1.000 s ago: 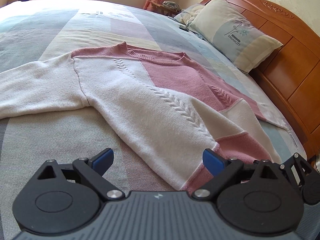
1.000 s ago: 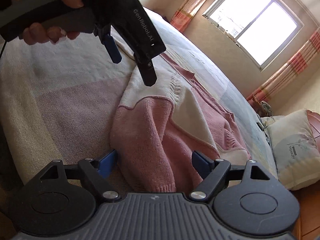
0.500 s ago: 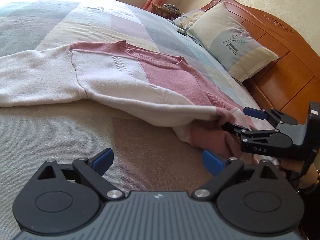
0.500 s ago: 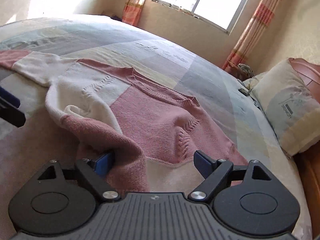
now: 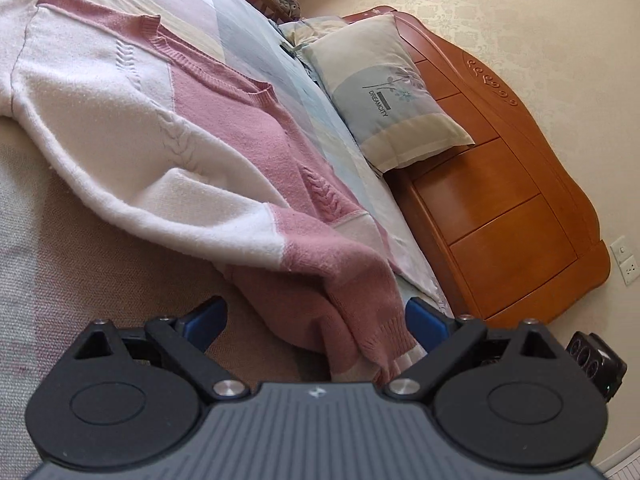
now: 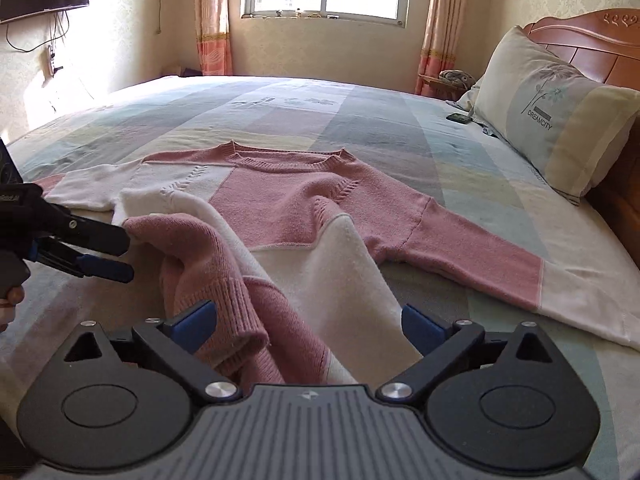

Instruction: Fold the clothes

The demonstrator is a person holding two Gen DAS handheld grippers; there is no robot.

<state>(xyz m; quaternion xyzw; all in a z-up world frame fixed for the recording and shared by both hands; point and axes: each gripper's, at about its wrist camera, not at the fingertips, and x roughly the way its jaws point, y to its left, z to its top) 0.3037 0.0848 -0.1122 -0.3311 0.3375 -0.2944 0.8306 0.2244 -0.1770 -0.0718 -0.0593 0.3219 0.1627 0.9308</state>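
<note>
At the left of the right wrist view, the left gripper [image 6: 127, 256] reaches in low over the bed [image 6: 320, 120]. Its fingers are spread, and the upper one touches the pink fold of the sweater [image 6: 280, 192]. Its own camera shows the same: the two blue pads are wide apart, with bunched cloth lying between them but not pinched. The sweater lies chest up in the middle of the bed, neck toward the window, one sleeve [image 6: 88, 188] out to the left and the other sleeve [image 6: 480, 248] stretched right toward the pillow [image 6: 552, 120] and headboard [image 5: 500, 200]. Its hem [image 6: 224, 280] is rucked up and twisted toward the near edge, where it drapes between the spread fingers of the right gripper [image 6: 308, 316], which also clamps nothing. This would fit hands about to take the hem or hands that have just let it go. Either way, a neat fold likely depends on the hem being untwisted into one flat layer. Its two corners should be level and square with the shoulders, and the soft knit should not be dragged, since it stretches and creeps easily.
</note>
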